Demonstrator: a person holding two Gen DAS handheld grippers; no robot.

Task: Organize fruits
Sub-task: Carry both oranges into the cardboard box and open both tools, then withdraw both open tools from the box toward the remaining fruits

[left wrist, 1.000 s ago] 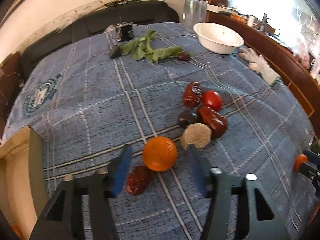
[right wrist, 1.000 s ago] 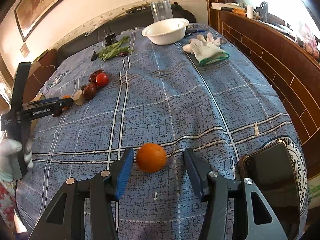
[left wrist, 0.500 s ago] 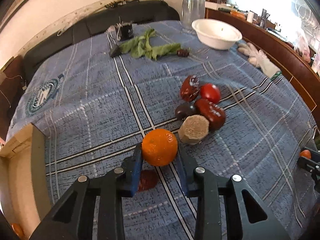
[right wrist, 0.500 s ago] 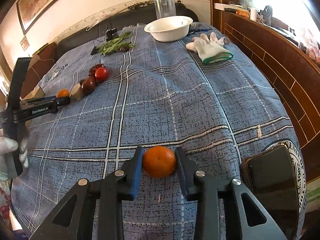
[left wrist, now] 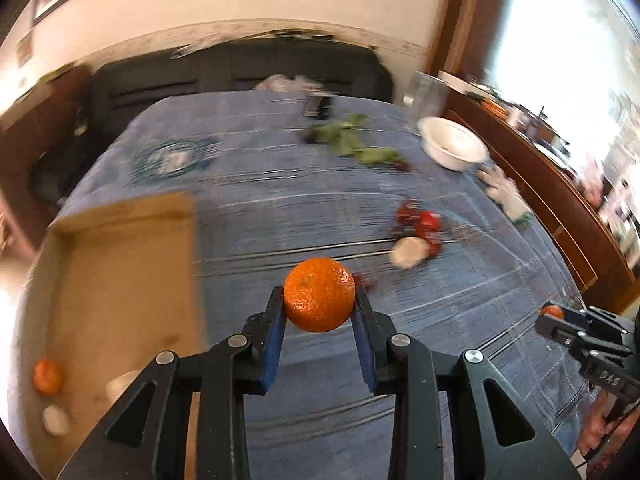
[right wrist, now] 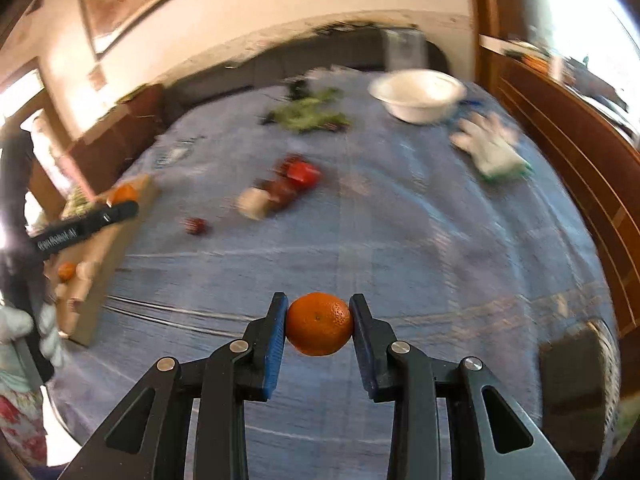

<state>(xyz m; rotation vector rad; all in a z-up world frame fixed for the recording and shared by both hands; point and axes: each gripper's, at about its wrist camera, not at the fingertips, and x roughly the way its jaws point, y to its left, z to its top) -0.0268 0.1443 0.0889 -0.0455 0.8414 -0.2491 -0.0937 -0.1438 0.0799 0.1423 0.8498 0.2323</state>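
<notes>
orange mandarin (left wrist: 319, 295) in black tongs (left wrist: 319, 312) with blue pads (left wrist: 273, 344), blue plaid cloth (left wrist: 280, 208) with white lines on the worktop, white bowl (left wrist: 454, 148) at 2 o'clock, tan cardboard box (left wrist: 120, 280) at 9 o'clock

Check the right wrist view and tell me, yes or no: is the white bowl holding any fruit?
No: the white bowl at the far end of the blue cloth shows only its bare white inside.
</notes>
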